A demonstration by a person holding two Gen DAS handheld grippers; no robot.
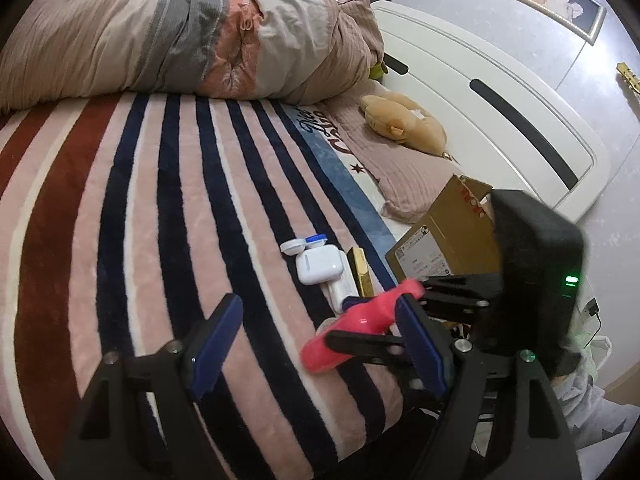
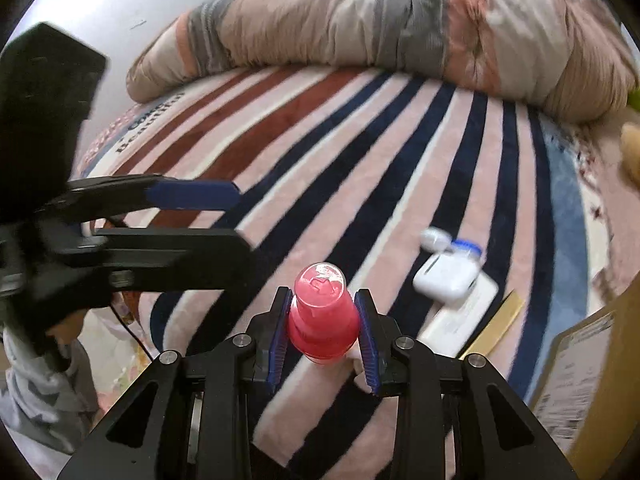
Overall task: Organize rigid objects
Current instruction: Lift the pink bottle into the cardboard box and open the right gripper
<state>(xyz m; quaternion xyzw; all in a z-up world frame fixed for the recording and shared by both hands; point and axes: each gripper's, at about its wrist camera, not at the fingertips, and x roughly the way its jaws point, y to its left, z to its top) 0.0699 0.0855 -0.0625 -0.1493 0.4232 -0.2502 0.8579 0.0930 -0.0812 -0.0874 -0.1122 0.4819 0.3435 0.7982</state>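
Observation:
My right gripper [image 2: 322, 312] is shut on a pink bottle [image 2: 323, 316] and holds it lengthwise just above the striped blanket [image 2: 360, 152]. The bottle also shows in the left wrist view [image 1: 360, 320], between the right gripper's fingers. My left gripper [image 1: 316, 344] is open and empty, to the left of the bottle; it also shows in the right wrist view [image 2: 192, 216]. A white earbud case [image 1: 320, 266], a white flat box [image 1: 344, 290], a gold bar [image 1: 362, 272] and a white-and-blue lens case [image 1: 304, 244] lie together on the blanket beyond the bottle.
A cardboard box [image 1: 448, 240] stands at the bed's right edge. A rolled quilt [image 1: 180, 40] lies along the far side. A plush toy [image 1: 404, 120] rests on a pillow by the white headboard [image 1: 500, 112].

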